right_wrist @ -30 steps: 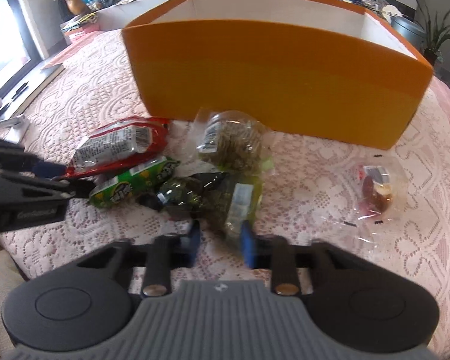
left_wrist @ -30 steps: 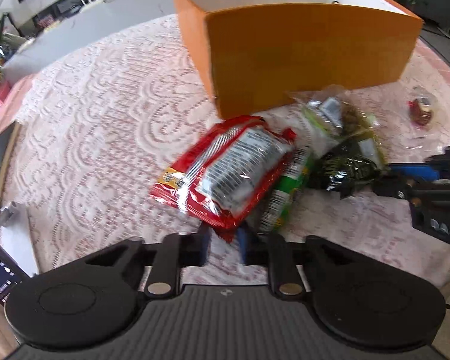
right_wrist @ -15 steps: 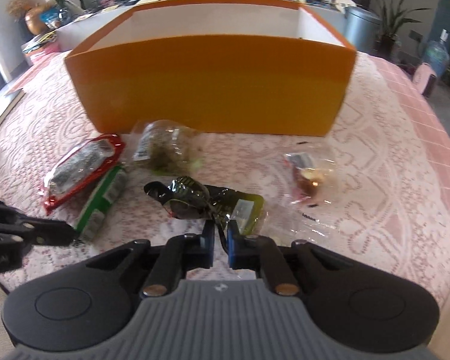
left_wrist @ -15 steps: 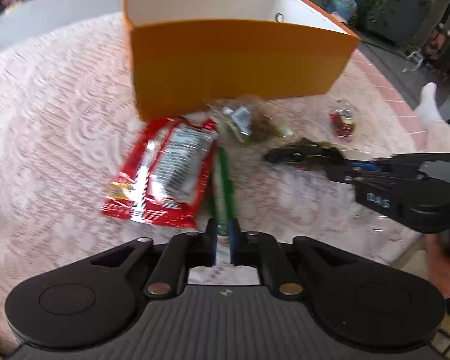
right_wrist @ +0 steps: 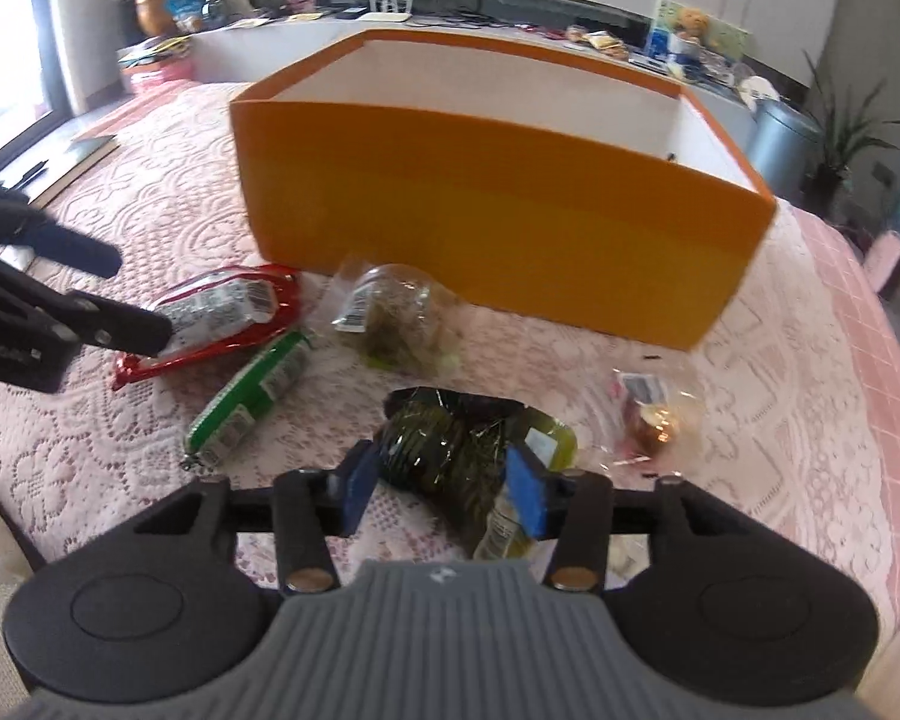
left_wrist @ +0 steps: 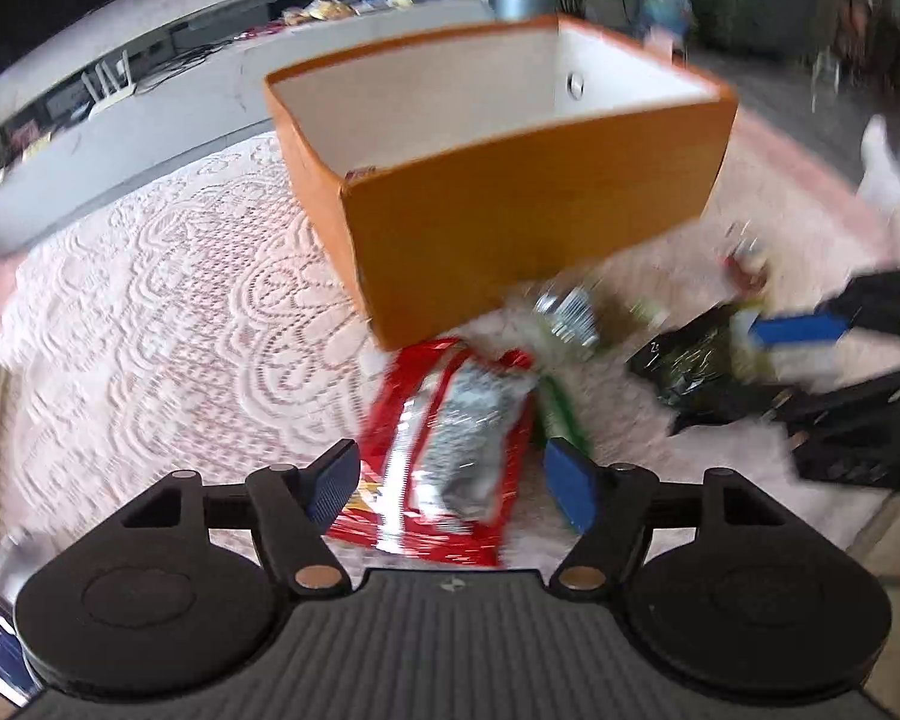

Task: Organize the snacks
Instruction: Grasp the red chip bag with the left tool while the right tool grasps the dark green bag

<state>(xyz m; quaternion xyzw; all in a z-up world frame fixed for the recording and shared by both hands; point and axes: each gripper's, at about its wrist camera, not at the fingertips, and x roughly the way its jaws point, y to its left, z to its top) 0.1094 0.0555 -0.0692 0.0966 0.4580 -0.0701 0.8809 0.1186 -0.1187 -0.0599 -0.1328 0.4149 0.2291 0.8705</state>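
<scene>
An orange box (left_wrist: 510, 228) (right_wrist: 480, 228) with white inside stands on the lace cloth. Before it lie a red packet (left_wrist: 450, 438) (right_wrist: 210, 312), a green packet (left_wrist: 561, 414) (right_wrist: 246, 402), a clear bag of green snack (left_wrist: 564, 312) (right_wrist: 396, 318), a dark green packet (left_wrist: 690, 366) (right_wrist: 450, 450) and a small clear sweet packet (left_wrist: 747, 264) (right_wrist: 654, 414). My left gripper (left_wrist: 450, 489) (right_wrist: 135, 297) is opening, its jaws wide around the red packet's near end. My right gripper (right_wrist: 444, 489) (left_wrist: 750, 369) is opening around the dark green packet.
A pink lace cloth (right_wrist: 780, 420) covers the table, whose edge runs close behind both grippers. A long grey counter (left_wrist: 150, 90) with clutter stands beyond the box. A person's white-socked foot (left_wrist: 882, 174) shows at right. A grey bin (right_wrist: 786, 138) and plants stand at the far right.
Both grippers' jaws, shut half a second ago on packet ends, now stand apart. The left gripper let go of the green packet and now straddles the red one. Both views have swung slightly.
</scene>
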